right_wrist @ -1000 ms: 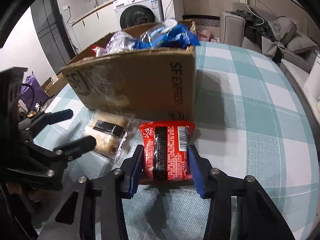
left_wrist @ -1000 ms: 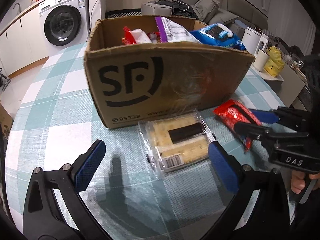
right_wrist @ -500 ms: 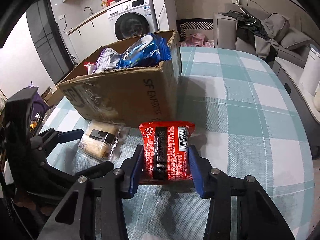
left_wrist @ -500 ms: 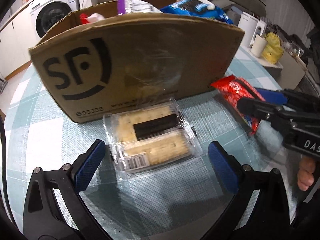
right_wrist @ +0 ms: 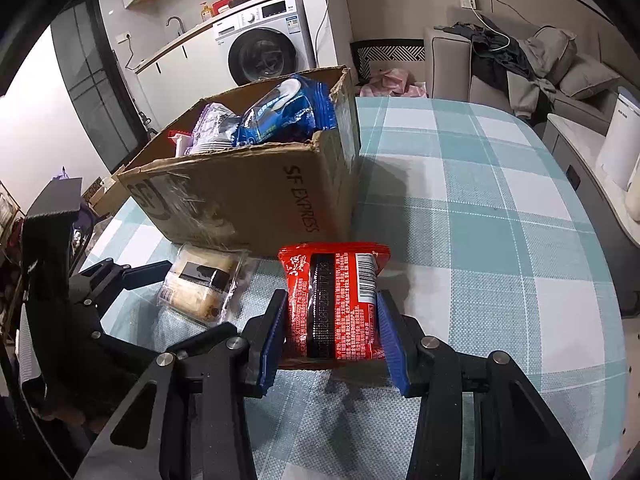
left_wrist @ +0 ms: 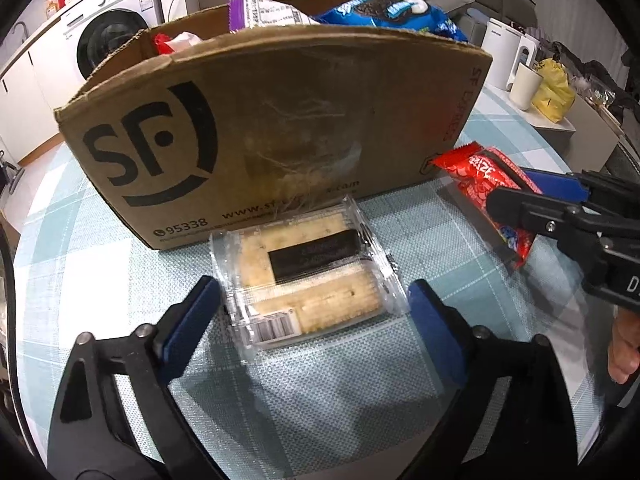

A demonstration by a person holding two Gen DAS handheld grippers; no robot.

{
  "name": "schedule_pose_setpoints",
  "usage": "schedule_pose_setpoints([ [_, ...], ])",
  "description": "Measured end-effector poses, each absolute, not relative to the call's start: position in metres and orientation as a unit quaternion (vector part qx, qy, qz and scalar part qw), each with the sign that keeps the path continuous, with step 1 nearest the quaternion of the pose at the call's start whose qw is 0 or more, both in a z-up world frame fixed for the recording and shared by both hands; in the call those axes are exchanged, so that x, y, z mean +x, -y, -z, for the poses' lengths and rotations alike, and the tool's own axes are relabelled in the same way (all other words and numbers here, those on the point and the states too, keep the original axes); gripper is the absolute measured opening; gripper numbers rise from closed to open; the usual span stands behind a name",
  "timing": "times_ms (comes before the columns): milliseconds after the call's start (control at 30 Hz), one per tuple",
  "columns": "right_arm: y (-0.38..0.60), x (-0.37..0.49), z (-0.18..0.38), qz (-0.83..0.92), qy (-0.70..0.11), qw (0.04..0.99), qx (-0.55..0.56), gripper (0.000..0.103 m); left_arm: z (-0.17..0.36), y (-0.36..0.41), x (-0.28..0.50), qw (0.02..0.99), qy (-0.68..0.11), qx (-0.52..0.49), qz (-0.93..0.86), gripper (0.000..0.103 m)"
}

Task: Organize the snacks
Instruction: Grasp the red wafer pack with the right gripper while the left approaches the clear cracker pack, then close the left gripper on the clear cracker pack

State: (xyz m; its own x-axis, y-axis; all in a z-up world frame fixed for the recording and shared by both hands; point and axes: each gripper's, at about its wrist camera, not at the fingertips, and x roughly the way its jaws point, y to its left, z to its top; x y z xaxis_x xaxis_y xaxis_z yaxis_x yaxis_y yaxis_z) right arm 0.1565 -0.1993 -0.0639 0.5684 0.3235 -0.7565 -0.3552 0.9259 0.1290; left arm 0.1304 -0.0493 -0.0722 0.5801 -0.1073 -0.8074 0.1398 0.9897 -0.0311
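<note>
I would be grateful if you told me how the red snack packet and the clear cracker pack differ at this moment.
The red snack packet is opaque; the clear cracker pack shows its pale crackers. The right gripper is clamped on the red packet, whereas the left gripper is closing around the cracker pack without pressing on it. Both sit outside the cardboard box, on the checked tablecloth.

Lived-in home, open kitchen-laundry and living area, washer (right_wrist: 262,50) under a counter with sink tap (right_wrist: 175,24), sofa (right_wrist: 520,68) heaped with clothes (right_wrist: 496,50), checked tablecloth (right_wrist: 480,200), kettle (left_wrist: 502,54) and cup (left_wrist: 525,86) on a side unit
</note>
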Motion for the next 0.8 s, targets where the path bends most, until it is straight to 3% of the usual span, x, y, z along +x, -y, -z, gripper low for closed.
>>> schedule_pose_setpoints([
  [167, 0.199, 0.155, 0.062, -0.195, -0.420, 0.886, -0.021, 0.045, 0.069, 0.045, 0.126, 0.893, -0.442, 0.014, 0.081, 0.071],
  [267, 0.200, 0.155, 0.061, -0.195, -0.419, 0.886, -0.021, 0.045, 0.067, 0.045, 0.124, 0.894, -0.438, 0.011, 0.093, 0.065],
  [800, 0.198, 0.150, 0.053, -0.203, -0.404, 0.892, -0.022, 0.044, 0.057, 0.029, 0.103, 0.900, -0.420, -0.008, 0.115, 0.062],
])
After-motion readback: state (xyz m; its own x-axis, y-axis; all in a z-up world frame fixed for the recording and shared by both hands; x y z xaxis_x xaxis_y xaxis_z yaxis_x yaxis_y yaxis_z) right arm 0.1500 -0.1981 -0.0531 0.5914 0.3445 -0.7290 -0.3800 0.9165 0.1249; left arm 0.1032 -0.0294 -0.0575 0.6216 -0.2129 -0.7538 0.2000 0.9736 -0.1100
